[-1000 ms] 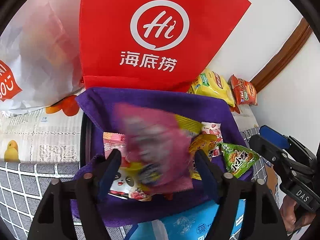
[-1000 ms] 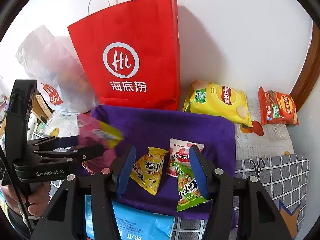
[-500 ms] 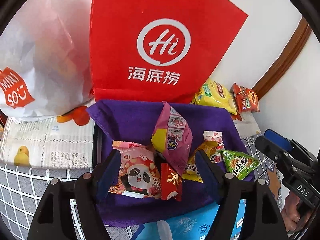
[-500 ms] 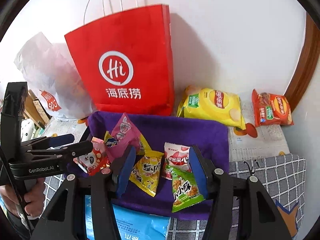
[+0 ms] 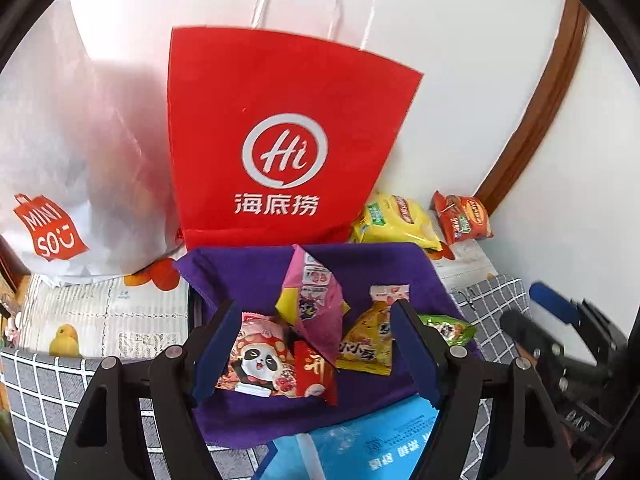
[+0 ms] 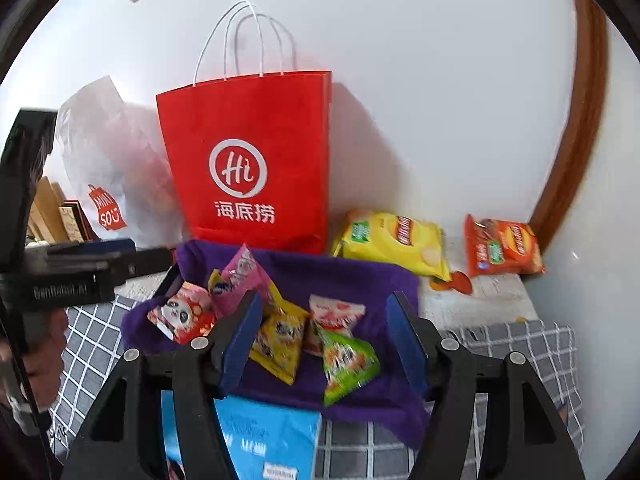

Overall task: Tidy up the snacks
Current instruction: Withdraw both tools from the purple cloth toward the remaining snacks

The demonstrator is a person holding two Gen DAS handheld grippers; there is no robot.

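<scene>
The left gripper (image 5: 316,350) hangs with its blue-padded jaws spread apart and nothing between them. Just beyond its tips, a soft purple cloth (image 5: 256,276) holds crinkly foil snack packets: a panda packet (image 5: 258,362), a pointed pink packet (image 5: 316,312) and a yellow triangular packet (image 5: 366,346). The right gripper (image 6: 320,342) has just been opening its jaws, and they grasp nothing. Ahead of them lie a glossy green packet (image 6: 348,358) and a white packet (image 6: 336,316). Behind the cloth stands a stiff red paper bag (image 6: 252,160).
</scene>
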